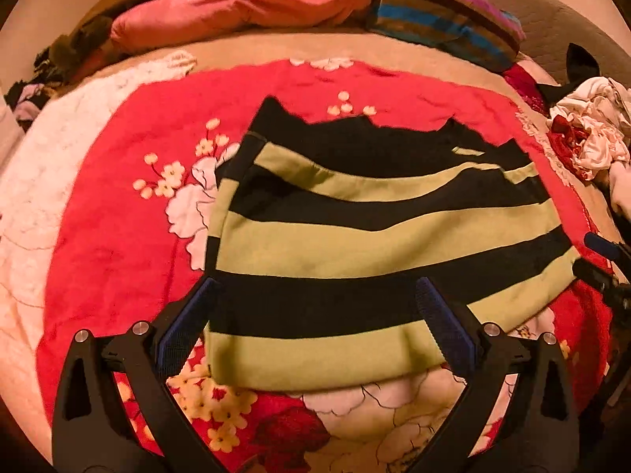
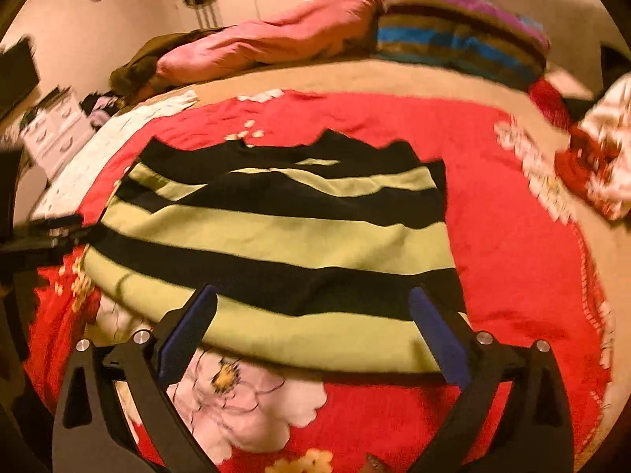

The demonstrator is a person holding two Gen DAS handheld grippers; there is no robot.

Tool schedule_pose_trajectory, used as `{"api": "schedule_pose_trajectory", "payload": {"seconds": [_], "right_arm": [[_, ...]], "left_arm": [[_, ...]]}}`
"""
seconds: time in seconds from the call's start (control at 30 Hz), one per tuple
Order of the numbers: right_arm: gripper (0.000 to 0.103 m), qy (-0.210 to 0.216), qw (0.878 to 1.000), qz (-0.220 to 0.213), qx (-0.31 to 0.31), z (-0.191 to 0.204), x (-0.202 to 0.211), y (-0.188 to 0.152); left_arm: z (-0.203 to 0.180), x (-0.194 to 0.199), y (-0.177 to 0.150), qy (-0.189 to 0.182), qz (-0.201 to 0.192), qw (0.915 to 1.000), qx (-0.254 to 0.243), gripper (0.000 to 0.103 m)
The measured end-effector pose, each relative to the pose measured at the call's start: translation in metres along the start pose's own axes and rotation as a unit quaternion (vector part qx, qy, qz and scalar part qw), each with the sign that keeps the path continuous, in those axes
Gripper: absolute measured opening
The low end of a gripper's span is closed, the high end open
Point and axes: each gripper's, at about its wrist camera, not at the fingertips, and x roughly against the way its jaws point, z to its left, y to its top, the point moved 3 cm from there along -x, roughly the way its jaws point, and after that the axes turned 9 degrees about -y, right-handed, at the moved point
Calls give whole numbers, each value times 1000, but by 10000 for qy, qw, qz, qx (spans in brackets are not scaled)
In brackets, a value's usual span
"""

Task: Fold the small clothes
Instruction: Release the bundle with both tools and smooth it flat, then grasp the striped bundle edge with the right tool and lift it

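Both grippers, left (image 1: 315,315) and right (image 2: 313,323), hung spread wide and empty over the top's (image 1: 355,244) near hem, stripes running crosswise ahead.

Pile of crumpled clothes (image 2: 603,165) smeared by motion blur and cut by the right edge, striped garment's (image 1: 355,236) lower corners hidden behind blue pads (image 1: 445,331), dresser (image 2: 55,126) blurred
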Motion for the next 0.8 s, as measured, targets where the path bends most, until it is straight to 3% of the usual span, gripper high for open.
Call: {"api": "schedule_pose_trajectory", "payload": {"seconds": [0.17, 0.4, 0.6, 0.8], "right_arm": [[99, -16, 9991, -177, 397, 25, 24, -11], [99, 310, 9949, -232, 929, 80, 34, -20], [99, 643, 9867, -157, 1482, 154, 13, -28], [99, 742, 9773, -310, 1959, 221, -17, -23]], "left_arm": [[-8, 22, -1, -2, -124, 9998, -127, 94], [8, 27, -1, -46, -31, 10000, -20, 94], [73, -2, 23, -174, 247, 9959, 848, 94], [109, -44, 57, -924, 620, 9821, 1523, 94]]}}
